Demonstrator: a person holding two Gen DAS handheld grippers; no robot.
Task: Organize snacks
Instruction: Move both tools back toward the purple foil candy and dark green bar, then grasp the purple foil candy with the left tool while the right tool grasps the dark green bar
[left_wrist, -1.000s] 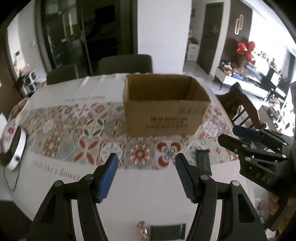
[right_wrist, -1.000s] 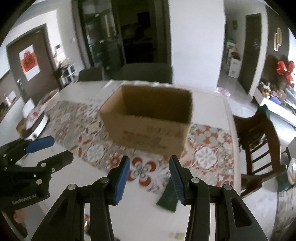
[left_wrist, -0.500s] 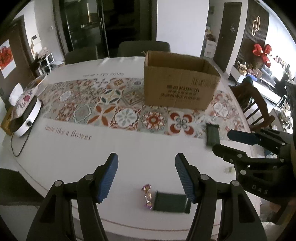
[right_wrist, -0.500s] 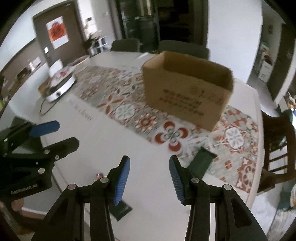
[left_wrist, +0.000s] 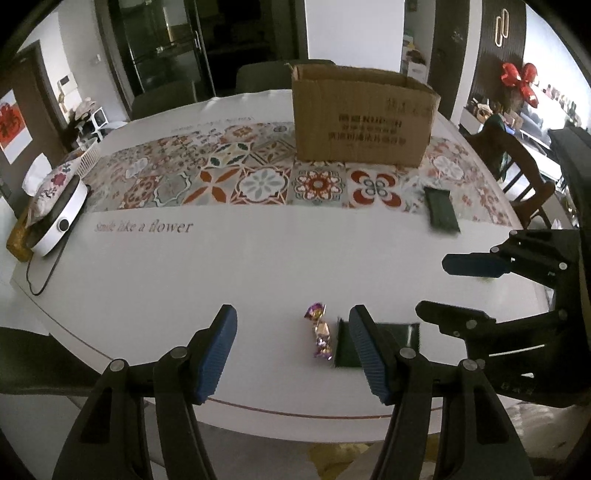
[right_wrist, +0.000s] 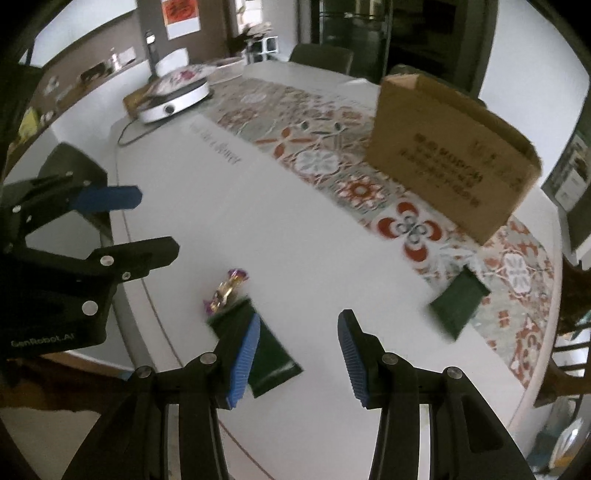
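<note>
An open cardboard box (left_wrist: 364, 118) stands on the patterned runner at the table's far side, also in the right wrist view (right_wrist: 450, 147). A dark green snack packet (left_wrist: 380, 343) lies near the front edge beside a purple-gold wrapped candy (left_wrist: 320, 334); both show in the right wrist view, packet (right_wrist: 269, 350) and candy (right_wrist: 225, 290). A second green packet (left_wrist: 440, 211) lies on the runner's right end (right_wrist: 460, 304). My left gripper (left_wrist: 291, 350) is open and empty above the front edge. My right gripper (right_wrist: 297, 360) is open and empty, over the near packet.
A white round cooker (left_wrist: 55, 218) with a floral cloth and a cord sits at the table's left end. Dark chairs (left_wrist: 284, 74) stand behind the table and a wooden chair (left_wrist: 524, 173) at the right. The table edge (left_wrist: 295, 410) runs just under the left gripper.
Both grippers have pulled back from the box toward the table's front edge. The near packet and candy have come into full view. The right gripper has swung left over the near packet.
</note>
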